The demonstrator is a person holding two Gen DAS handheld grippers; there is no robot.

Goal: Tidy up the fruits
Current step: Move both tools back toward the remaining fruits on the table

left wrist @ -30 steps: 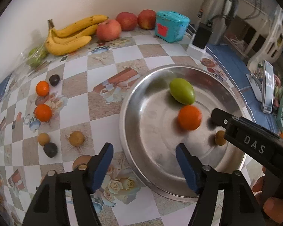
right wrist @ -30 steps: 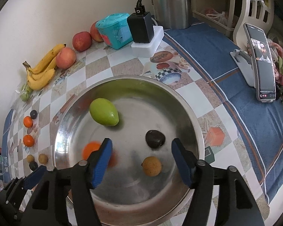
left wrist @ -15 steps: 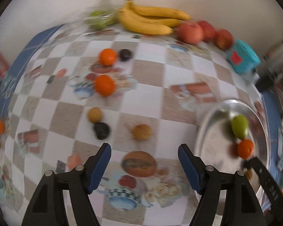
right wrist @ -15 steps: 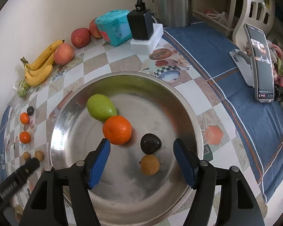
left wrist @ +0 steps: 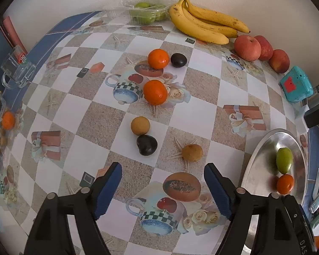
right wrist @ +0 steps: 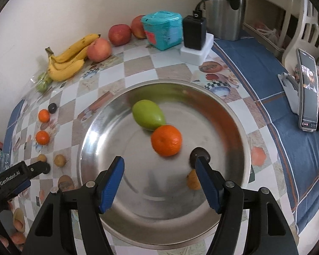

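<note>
Left gripper [left wrist: 162,188] poised over the loose fruit on the tabletop [left wrist: 200,114], jaws released and just now widening further, nothing between them. Nearest candidates just ahead: tan round fruit [left wrist: 192,153], dark fruit [left wrist: 147,145], second tan fruit [left wrist: 140,125] touching the dark one. 2 oranges [left wrist: 155,92] and another dark fruit [left wrist: 178,60] lie farther off.

Right gripper [right wrist: 159,182] hangs over the steel bowl [right wrist: 234,114], jaws released, empty. Bowl holds a green fruit [right wrist: 148,114], an orange [right wrist: 166,140] against it, a dark fruit [right wrist: 198,154] and a tan fruit [right wrist: 192,181], both partly hidden by the right-hand jaw.

Risks, as judged:
1. The dark and tan pair on the tabletop touch; closing on 1 could knock the other and send it rolling on the smooth printed cloth.
2. All these fruits are round and small; an off-centre pinch may squirt one out sideways.
3. Right gripper sits low over the bowl; a drop from the left side could collide with it, or strike fruit already inside.
4. Bowl floor is slick and slightly blurred in view, so released fruit may roll.
</note>
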